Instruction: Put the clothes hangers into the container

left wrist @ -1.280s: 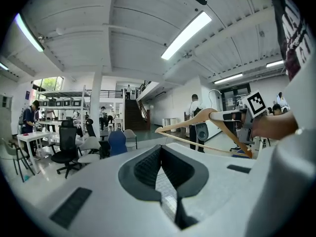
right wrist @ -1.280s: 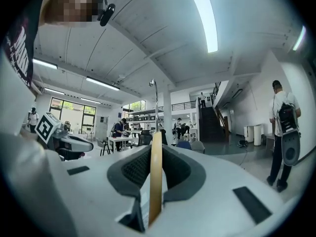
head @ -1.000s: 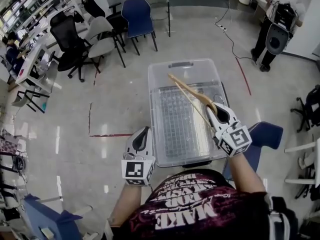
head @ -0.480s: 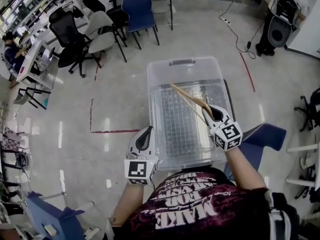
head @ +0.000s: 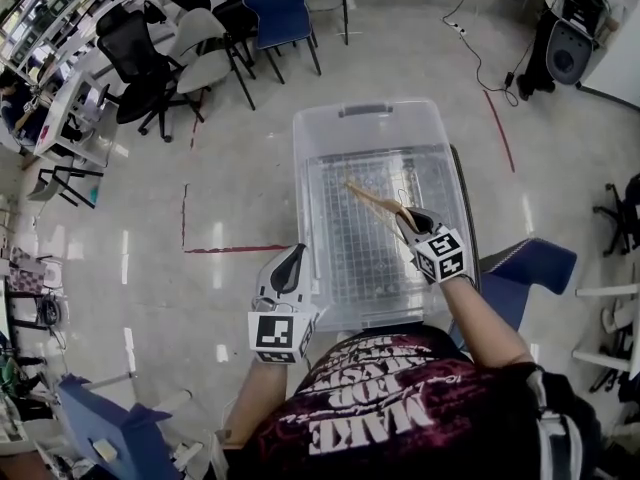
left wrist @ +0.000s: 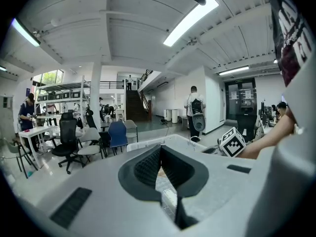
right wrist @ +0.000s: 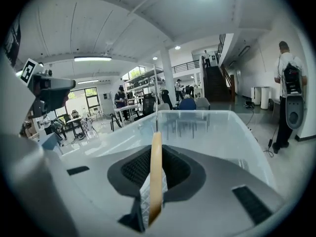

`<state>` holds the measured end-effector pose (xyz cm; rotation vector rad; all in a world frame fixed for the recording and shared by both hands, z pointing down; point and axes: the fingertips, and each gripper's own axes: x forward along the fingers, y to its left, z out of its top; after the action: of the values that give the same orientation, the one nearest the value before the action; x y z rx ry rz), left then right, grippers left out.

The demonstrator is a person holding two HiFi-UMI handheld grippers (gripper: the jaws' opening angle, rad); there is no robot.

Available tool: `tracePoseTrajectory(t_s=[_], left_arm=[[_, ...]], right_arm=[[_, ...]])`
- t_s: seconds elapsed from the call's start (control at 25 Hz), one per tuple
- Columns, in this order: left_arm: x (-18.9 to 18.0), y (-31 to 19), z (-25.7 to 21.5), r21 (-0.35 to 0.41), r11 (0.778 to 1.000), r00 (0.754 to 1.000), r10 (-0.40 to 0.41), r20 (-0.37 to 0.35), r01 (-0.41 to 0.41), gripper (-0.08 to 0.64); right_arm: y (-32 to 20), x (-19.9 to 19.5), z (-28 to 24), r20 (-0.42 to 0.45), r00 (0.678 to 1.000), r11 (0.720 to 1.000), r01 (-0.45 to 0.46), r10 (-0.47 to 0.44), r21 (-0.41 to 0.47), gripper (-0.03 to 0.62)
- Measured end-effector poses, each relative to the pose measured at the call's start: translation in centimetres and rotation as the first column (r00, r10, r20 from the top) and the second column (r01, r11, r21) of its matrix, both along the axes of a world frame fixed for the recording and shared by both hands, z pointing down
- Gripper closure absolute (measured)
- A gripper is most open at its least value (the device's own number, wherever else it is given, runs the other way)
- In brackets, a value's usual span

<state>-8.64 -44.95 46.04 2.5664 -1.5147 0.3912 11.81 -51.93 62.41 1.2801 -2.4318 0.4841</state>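
My right gripper (right wrist: 155,154) has its jaws drawn narrow and clamped on the wooden clothes hanger (right wrist: 156,177). The hanger stands edge-on between the pads and reaches out past the tips, with its wire hook (right wrist: 156,98) rising just beyond them, above the inside of the clear container (right wrist: 222,127) that lies ahead of and beneath these jaws. My left gripper (left wrist: 160,159) has its jaws almost together with nothing between them, just outside the container's near left wall, the container ahead and to their right.
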Motion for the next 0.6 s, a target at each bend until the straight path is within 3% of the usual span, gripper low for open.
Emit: tracePoseTrajectory(t_s=[0.36, 0.6], left_arm=[[0.7, 1.4, 0.2, -0.015, 1.0, 1.0, 0.005, 0.012, -0.005, 0.555], [1.2, 1.1, 0.8, -0.014, 1.0, 1.0, 0.02, 0.023, -0.02, 0.555]], right_arm=[[1.1, 0.9, 8.0, -0.013, 1.0, 0.98, -0.017, 0.014, -0.196, 0.531], [1.7, 0.6, 14.0, 0.035, 0.999, 0.916, 0.001, 0.015, -0.402, 0.528]])
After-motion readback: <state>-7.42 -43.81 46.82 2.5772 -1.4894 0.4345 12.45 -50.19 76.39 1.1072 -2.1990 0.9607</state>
